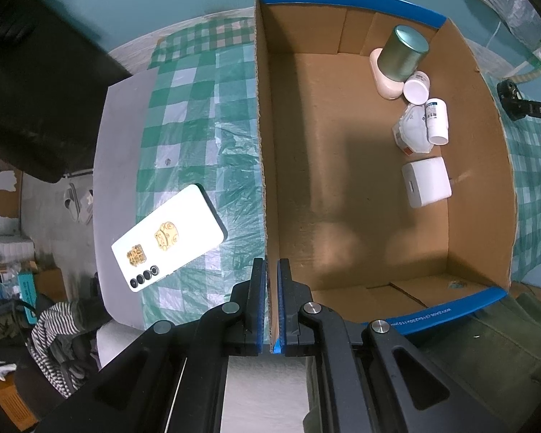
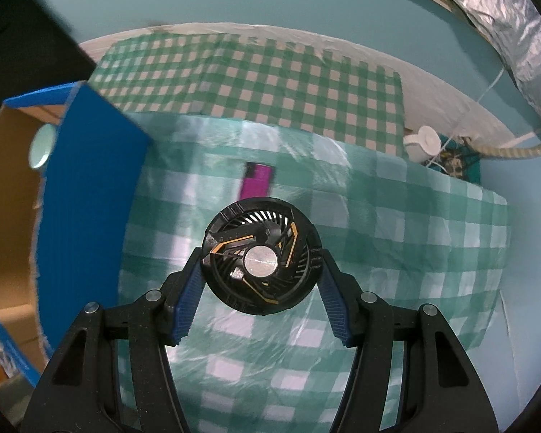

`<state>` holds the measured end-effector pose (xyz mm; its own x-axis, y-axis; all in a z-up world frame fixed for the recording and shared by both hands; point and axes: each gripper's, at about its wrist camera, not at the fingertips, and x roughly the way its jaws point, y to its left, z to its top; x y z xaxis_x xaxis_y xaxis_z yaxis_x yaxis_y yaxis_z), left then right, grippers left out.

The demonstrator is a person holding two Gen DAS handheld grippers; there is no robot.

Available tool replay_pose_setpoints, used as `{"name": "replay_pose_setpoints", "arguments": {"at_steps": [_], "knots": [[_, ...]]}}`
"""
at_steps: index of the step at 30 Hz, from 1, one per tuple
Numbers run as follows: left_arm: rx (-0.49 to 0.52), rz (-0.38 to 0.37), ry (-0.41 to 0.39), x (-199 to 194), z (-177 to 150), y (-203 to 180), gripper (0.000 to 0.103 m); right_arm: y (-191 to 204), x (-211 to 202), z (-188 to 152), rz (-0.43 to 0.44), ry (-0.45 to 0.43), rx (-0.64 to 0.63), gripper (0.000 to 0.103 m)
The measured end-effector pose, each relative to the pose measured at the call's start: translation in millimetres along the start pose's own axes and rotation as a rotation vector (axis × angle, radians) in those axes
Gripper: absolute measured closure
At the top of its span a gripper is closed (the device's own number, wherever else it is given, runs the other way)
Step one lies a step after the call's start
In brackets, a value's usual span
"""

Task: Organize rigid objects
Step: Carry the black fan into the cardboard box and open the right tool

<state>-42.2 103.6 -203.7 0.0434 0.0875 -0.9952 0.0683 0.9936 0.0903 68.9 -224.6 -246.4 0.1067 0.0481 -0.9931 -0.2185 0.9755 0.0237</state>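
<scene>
Right wrist view: right gripper (image 2: 261,265) clamps round black plastic fan (image 2: 262,255) beside blue-edged cardboard box (image 2: 86,187); left gripper (image 1: 271,281) pinches box wall.

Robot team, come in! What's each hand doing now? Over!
Left tool clamped shut on the cardboard box wall. Right tool gripping round black fan above the checkered cloth. Nothing blocking.

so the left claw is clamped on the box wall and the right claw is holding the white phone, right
Not quite. The right claw holds a round black fan, as the right wrist view shows. The white phone lies on the checked cloth beside the box. The left claw is indeed clamped on the box wall.
</scene>
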Motion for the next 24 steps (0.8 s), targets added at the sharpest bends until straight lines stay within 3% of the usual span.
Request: {"name": "replay_pose_setpoints", "arguments": {"at_steps": [15,24], "knots": [[0.004,0.0,-0.001,0,0,0,0.098,70,-53,12,0.072,-0.079,-0.174,0.043],[0.005,0.001,0.0,0,0,-1,0.098,114,-60,19,0.091,-0.087,-0.277,0.043]]}}
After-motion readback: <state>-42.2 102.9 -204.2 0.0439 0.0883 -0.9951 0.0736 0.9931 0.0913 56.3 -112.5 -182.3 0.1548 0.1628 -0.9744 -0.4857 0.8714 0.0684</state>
